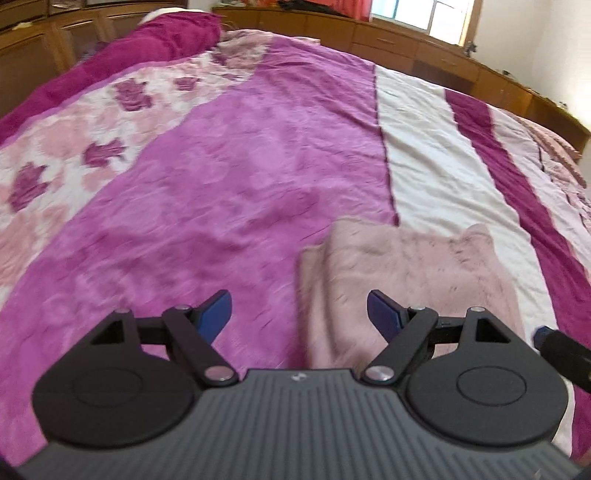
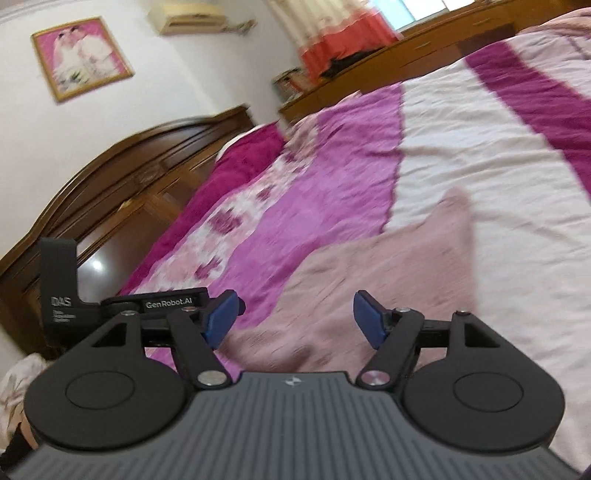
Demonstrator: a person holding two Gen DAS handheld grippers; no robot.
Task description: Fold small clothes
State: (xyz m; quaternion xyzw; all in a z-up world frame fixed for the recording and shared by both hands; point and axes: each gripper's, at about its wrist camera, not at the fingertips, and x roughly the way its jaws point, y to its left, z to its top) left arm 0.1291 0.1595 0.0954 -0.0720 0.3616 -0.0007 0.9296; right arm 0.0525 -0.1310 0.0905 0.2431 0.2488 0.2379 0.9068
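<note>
2 wide-open, empty grippers, left [image 1: 299,314] and right [image 2: 295,317], above pink garment [image 1: 406,280] (on bedspread [image 1: 221,203]).

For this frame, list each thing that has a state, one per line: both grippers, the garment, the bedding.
Left gripper: open, nothing between the pads.
Right gripper: open, empty, above the garment.
Pink garment: lying on the bed, partly folded with a raised fold along its left edge, held by neither gripper.
Bedspread: spread out, lightly wrinkled.
Curtain: drawn partly across the window.
</note>
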